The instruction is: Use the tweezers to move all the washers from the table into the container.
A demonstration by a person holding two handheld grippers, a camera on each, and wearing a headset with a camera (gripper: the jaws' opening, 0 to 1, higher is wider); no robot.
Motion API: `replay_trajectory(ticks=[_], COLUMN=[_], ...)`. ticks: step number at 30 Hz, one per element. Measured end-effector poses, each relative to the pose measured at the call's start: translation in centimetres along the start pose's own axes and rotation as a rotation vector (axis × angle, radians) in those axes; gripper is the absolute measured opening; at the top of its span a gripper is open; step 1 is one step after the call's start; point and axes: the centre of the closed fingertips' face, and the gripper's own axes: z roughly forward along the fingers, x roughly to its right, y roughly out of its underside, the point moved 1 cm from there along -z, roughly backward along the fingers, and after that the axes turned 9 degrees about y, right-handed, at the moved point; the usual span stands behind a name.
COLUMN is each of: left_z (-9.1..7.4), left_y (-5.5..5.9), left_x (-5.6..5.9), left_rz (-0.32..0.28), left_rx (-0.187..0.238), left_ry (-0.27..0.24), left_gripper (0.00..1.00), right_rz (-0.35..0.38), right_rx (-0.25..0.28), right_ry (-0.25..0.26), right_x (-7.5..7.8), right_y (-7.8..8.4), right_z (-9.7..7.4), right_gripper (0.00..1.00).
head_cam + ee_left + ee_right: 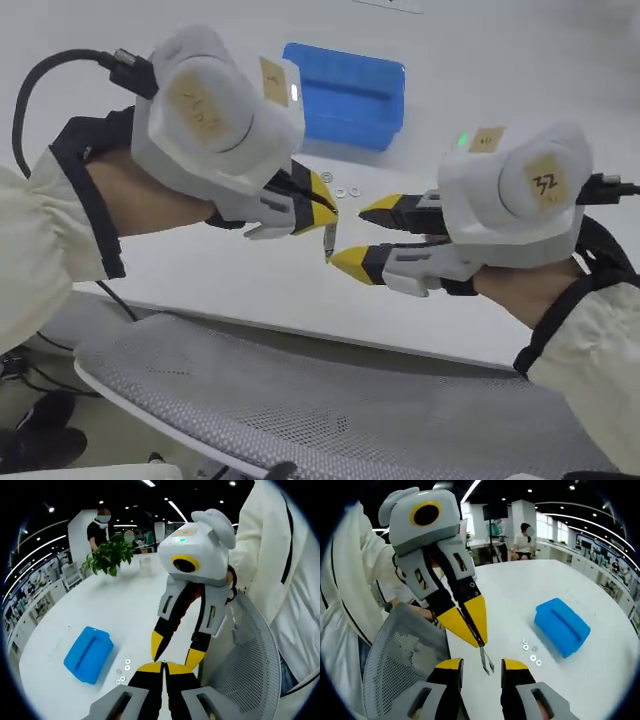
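1. a mesh chair sits against the bench's near edge.
2. above that edge the left gripper is clenched on the tweezers, whose tips hang between the spread jaws of the right gripper.
3. further in, the washers lie just before the blue container.

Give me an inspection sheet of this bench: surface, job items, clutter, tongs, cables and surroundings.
Surface: white table.
Job's things: blue container; washers loose on the table beside it; tweezers in the left tongs.
Clutter: potted plant at the far end.
Grippers: left tongs shut on the tweezers; right tongs open, holding nothing.
Cables: black cable from the left tongs' housing.
Surroundings: mesh chair at the table edge; people in the background.
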Motion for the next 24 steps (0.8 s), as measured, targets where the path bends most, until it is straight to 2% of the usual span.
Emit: replay_trajectory(ticks=[3, 5, 10, 16, 19, 24], left_z=[-1.1, -1.6, -2.6, -3.0, -3.1, -3.2], left_y=[-1.2, -1.8, -3.1, -3.5, -3.4, -3.5], left_x=[0.6, 0.8, 1.6, 1.9, 2.0, 2.2], left_rz=[0.028, 0.056, 0.090, 0.116, 0.135, 0.150], left_rx=[0.013, 0.010, 0.012, 0.000, -0.024, -0.039], left_ry=[0.005, 0.008, 0.013, 0.020, 0.027, 0.031], left_gripper=[0.00, 0.00, 0.00, 0.00, 0.00, 0.00], right_rz=[-0.042, -0.041, -0.061, -0.137, -0.167, -0.209], right_rx=[0.029, 0.059, 0.080, 0.095, 0.100, 0.116], right_ry=[-0.027, -0.050, -0.090, -0.107, -0.105, -0.095], right_x=[-0.3, -0.5, -0.7, -1.5, -1.7, -1.8], right_y=[-1.0, -1.7, -2.4, -2.8, -3.0, -3.5], right_z=[0.0, -0.1, -0.4, -0.9, -1.1, -1.3], right_gripper=[0.19, 0.14, 0.12, 0.08, 0.10, 0.08])
